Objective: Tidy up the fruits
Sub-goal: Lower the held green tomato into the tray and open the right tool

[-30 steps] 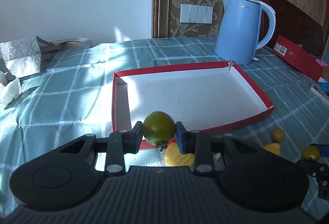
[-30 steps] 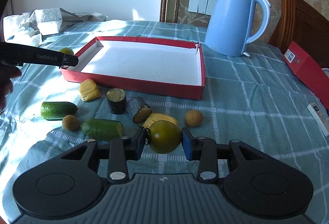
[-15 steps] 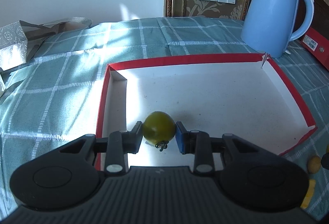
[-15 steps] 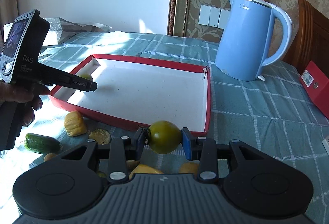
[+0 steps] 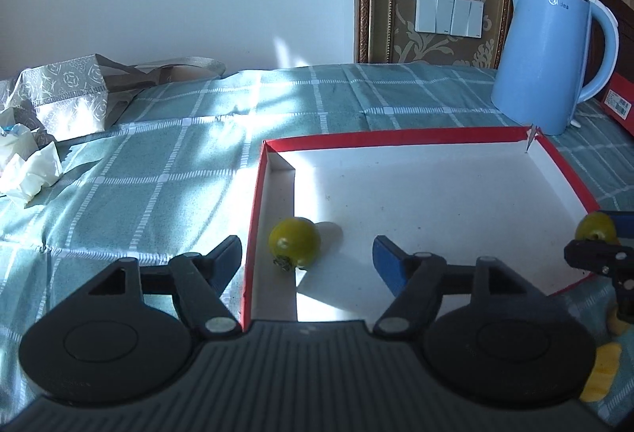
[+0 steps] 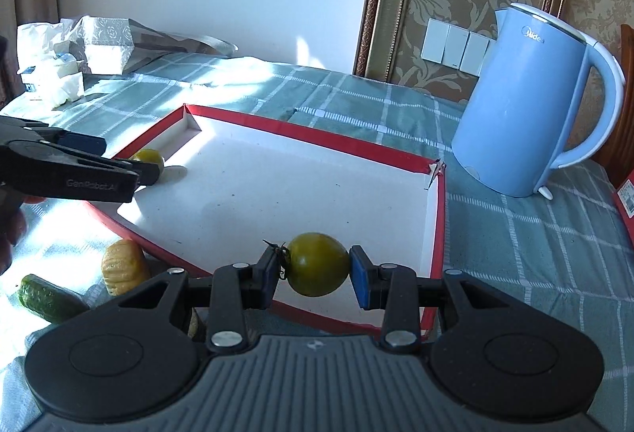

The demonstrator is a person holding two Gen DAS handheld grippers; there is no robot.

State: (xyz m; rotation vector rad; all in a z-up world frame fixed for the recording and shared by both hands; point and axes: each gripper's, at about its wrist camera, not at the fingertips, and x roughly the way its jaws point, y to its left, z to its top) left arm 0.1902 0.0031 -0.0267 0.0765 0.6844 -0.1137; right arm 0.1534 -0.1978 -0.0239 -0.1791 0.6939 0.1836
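1. Two green tomatoes are in play: one (image 5: 294,242) lies on the tray (image 5: 436,136) floor just ahead of the left gripper (image 5: 307,259), nearer its left finger; the other (image 6: 318,264) is clamped between the pads of the right gripper (image 6: 313,275), above the tray's near edge.
2. Left gripper: jaws spread wide, holding nothing. Its left finger sits outside the red tray wall, its right finger over the white floor, so the wall runs between them.
3. Right gripper: closed on its tomato, the stem end against the left pad.
4. Risk, left side: the loose tomato rests close to the wall by the corner. Pulling back carelessly could catch the wall on a finger and drag the light cardboard tray, sending the tomato rolling.
5. Risk, right side: a round, smooth tomato held only at two points may slip or twist out if tilted. Released from height, it would probably roll across the flat floor, perhaps into the first one.
6. Squeezing harder could bruise the skin.
7. Other produce, including a cucumber (image 6: 49,298) and a yellow piece (image 6: 125,266), waits below and left of the right gripper, outside the tray.
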